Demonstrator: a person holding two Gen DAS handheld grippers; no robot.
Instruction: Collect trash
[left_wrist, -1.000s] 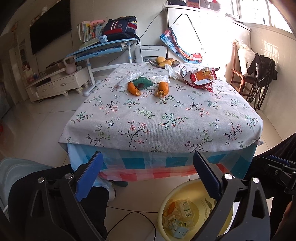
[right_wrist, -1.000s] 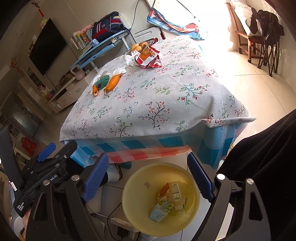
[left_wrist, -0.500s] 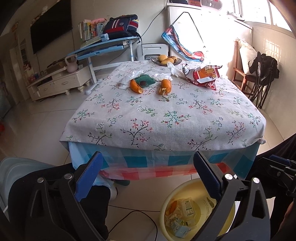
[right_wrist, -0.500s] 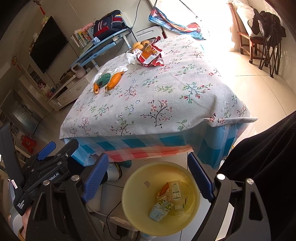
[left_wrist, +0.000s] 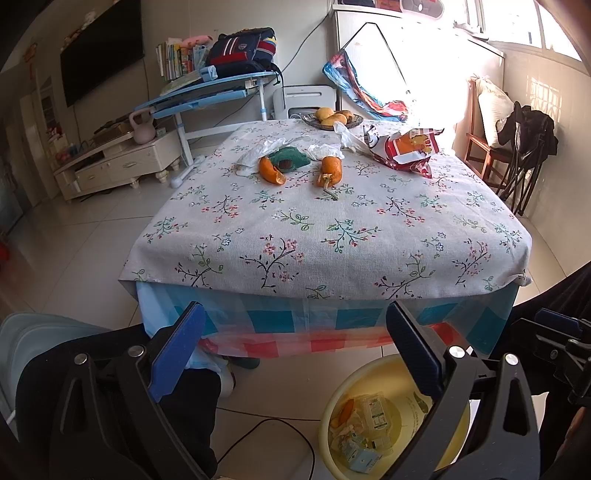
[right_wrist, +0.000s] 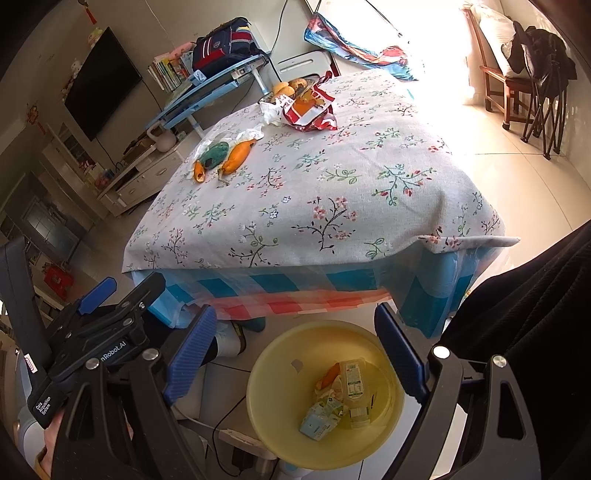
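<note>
A yellow basin (right_wrist: 280, 398) on the floor in front of the table holds small cartons (right_wrist: 351, 384) and scraps; it also shows in the left wrist view (left_wrist: 340, 402). On the floral tablecloth (left_wrist: 332, 229) far side lie two orange peels (left_wrist: 271, 170) (left_wrist: 330, 170), a green scrap (left_wrist: 291, 159), white tissues (left_wrist: 325, 149) and a red snack bag (left_wrist: 406, 149). My left gripper (left_wrist: 291, 350) is open and empty below the table's near edge. My right gripper (right_wrist: 293, 354) is open and empty above the basin.
A fruit plate (left_wrist: 332, 118) stands at the table's far edge. A blue desk (left_wrist: 207, 96) with a backpack, a TV stand (left_wrist: 110, 166) and a wooden chair (left_wrist: 491, 144) ring the table. A cable (left_wrist: 258, 424) runs on the tiled floor.
Both grippers have edged slightly forward and up toward the table; the jaws stay open and empty.
</note>
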